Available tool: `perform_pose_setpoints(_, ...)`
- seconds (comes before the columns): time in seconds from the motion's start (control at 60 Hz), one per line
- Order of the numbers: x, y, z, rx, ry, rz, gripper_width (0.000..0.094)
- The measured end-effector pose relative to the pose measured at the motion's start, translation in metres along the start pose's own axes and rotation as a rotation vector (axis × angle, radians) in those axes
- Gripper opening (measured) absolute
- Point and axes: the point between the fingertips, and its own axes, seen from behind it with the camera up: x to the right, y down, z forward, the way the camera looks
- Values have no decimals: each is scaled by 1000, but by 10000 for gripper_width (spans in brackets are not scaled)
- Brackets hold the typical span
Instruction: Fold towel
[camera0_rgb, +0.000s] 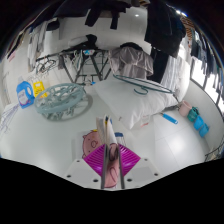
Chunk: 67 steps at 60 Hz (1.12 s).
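Note:
My gripper (111, 168) hangs over a white table (60, 140). Its fingers stand close together, with the magenta pads (95, 158) fanned out at either side. A pale pinkish towel (108, 135) is pinched between them. A fold of it sticks up just ahead of the fingertips, and a strip runs back between the fingers. The rest of the towel is hidden below the gripper.
A round glass dish (62, 100) stands on the table beyond the fingers to the left, with a yellow and blue object (38, 88) behind it. Grey cloth (135, 62) hangs over a stand at the back. Blue items (195, 118) lie at the right.

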Motion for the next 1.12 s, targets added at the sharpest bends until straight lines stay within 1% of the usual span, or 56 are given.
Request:
perform_pose_setpoints(0.067, 15, 9, 5, -16, 46, -39, 876)
perform_pose_setpoints(0.1, 23, 11, 4, -8, 57, -69, 808)
perform_pose_setpoints(0.117, 24, 8, -2, -6, 66, -78, 805)
perform_pose_setpoints(0.167, 26, 2, -23, 10, 63, -85, 858)
perform_pose_setpoints(0.183, 24, 0, -32, 15, 57, -82, 860)
perform_pose_setpoints(0.333, 1, -24, -143, 37, -26, -65, 851)
perform_pose_setpoints(0.433, -8, -29, -227, 47, -47, -99, 848)
perform_pose_setpoints(0.583, -28, -21, -301, 68, -84, -109, 850)
perform_pose_setpoints(0.65, -38, -9, -314, 44, -123, -48, 850)
perform_pose_setpoints(0.767, -29, -1, -316, 52, -65, -105, 852)
perform_pose_setpoints(0.9, -32, 5, -313, 33, -74, -105, 854)
perform_pose_setpoints(1.033, -25, -5, -312, 64, -39, -110, 851)
perform_pose_setpoints(1.117, -33, -5, -311, 58, -70, -95, 850)
